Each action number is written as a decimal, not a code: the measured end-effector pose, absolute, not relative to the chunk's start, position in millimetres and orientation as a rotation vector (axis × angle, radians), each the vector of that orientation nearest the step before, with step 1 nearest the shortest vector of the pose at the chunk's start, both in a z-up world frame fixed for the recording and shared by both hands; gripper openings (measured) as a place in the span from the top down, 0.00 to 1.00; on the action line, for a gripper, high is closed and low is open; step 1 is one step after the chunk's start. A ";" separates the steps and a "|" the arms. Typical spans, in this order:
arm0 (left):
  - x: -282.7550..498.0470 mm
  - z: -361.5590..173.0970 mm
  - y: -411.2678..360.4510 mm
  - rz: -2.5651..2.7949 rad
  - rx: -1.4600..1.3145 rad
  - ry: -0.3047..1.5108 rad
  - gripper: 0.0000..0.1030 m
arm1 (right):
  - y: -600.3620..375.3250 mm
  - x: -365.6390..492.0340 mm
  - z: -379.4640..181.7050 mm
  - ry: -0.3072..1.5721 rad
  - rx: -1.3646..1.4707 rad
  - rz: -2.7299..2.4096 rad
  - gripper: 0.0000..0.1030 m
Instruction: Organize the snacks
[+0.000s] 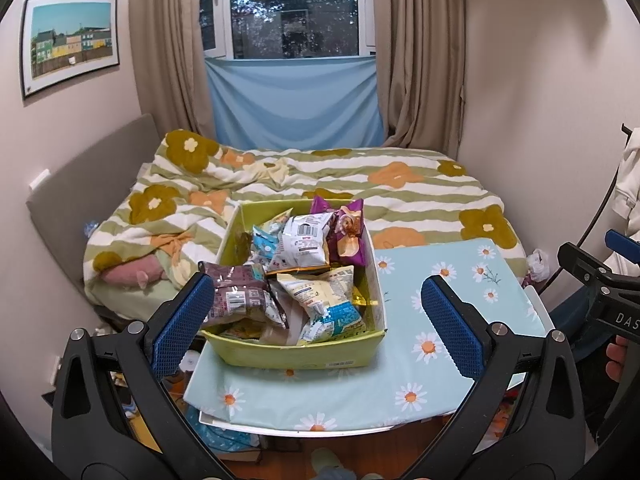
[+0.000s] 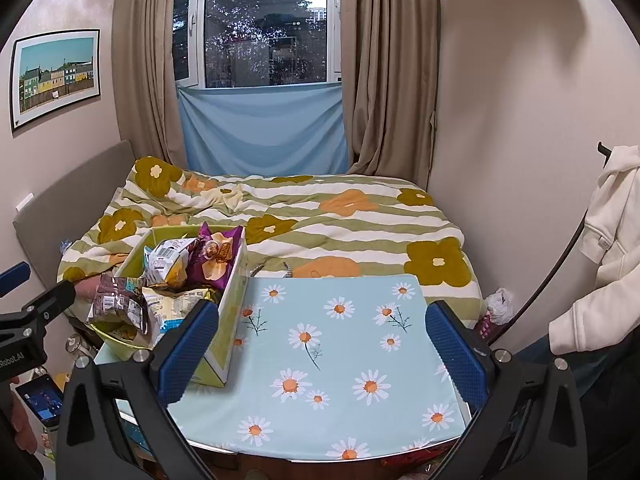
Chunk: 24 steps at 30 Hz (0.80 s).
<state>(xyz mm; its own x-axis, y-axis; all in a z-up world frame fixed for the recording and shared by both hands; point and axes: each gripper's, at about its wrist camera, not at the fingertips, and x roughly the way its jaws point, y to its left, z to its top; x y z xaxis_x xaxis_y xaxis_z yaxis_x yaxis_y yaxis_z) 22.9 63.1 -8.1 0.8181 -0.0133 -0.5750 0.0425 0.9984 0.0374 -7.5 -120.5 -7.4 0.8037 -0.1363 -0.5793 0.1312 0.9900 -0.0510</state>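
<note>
A yellow-green cardboard box (image 1: 296,354) stands on the left part of a small table with a daisy-print cloth (image 1: 448,276). It is heaped with several snack packets: a brown one (image 1: 236,296) at the front left, a white one (image 1: 304,240), a purple one (image 1: 348,232) at the back, a pale yellow one (image 1: 320,300). My left gripper (image 1: 318,322) hovers open in front of the box, holding nothing. In the right wrist view the box (image 2: 224,320) lies left, and my right gripper (image 2: 322,346) is open over the bare cloth (image 2: 340,340).
Behind the table is a bed with a striped, flowered quilt (image 1: 360,176), then a window with beige curtains. A white garment (image 2: 608,240) hangs at the right wall. A phone (image 2: 40,400) and clutter lie on the floor to the left.
</note>
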 end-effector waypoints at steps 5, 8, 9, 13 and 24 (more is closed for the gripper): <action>24.3 -7.4 64.6 -0.027 0.051 0.614 0.00 | -119.3 -7.9 -7.0 0.621 -0.008 -0.142 0.00; 24.6 -7.1 65.5 -0.027 0.050 0.613 0.00 | -118.9 -8.7 -6.5 0.622 -0.007 -0.143 0.00; 24.8 -7.0 65.7 -0.027 0.051 0.613 0.00 | -119.6 -8.1 -6.9 0.621 -0.008 -0.143 0.00; 25.6 -7.0 66.0 -0.025 0.052 0.613 0.00 | -118.7 -8.1 -6.4 0.620 -0.006 -0.144 0.00; 26.1 -6.9 64.4 -0.024 0.051 0.613 0.00 | -115.3 -7.0 -5.5 0.621 -0.004 -0.145 0.00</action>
<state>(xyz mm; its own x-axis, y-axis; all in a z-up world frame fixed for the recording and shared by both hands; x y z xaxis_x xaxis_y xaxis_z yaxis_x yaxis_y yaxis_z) 26.1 64.4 -6.9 0.8175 -0.0074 -0.5758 0.0377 0.9985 0.0406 -7.0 -115.3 -5.5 0.8035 -0.1364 -0.5795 0.1340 0.9899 -0.0473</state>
